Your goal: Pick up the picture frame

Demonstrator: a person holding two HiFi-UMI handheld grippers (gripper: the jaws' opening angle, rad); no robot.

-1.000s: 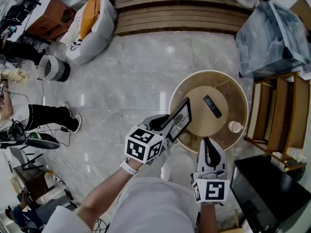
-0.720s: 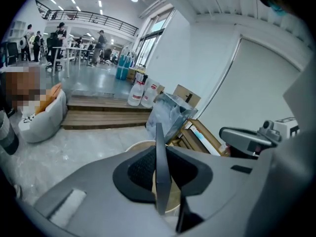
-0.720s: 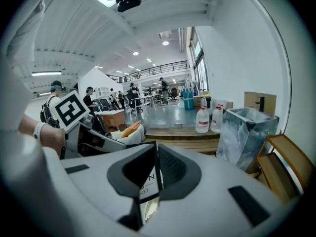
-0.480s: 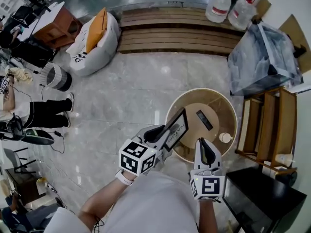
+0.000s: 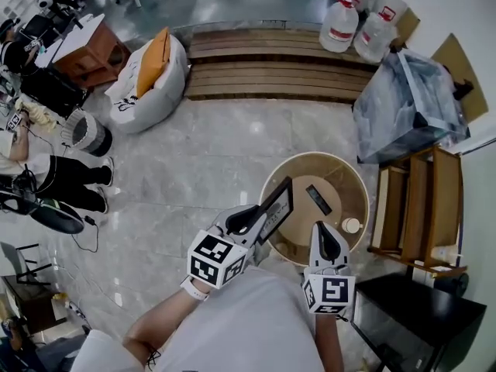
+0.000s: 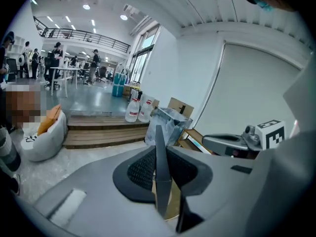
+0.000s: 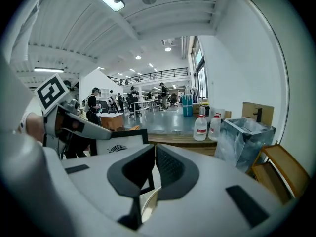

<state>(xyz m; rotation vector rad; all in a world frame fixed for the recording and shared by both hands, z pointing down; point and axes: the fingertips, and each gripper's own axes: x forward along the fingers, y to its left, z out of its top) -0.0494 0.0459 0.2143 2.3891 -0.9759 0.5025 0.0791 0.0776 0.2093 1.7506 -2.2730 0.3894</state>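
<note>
Above table (image 5: 350, 178), frame (image 5: 277, 207) in left claw (image 5: 261, 221)

Head view: picture frame (image 5: 276, 209) lower end hidden behind left gripper (image 5: 260, 220); near rim of round table (image 5: 310, 159) covered by both. Dark flat item (image 5: 318, 200) and small white round item (image 5: 352, 225) on table: too small to identify. Left gripper view: frame edge-on, face unseen.

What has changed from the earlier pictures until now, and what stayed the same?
The left gripper has lifted the picture frame higher above the round table; the right gripper rose slightly too. Nothing was grasped or released. Unchanged: left jaws clamped on the frame, right jaws shut and empty, dark flat object and small white round object on the table.
</note>
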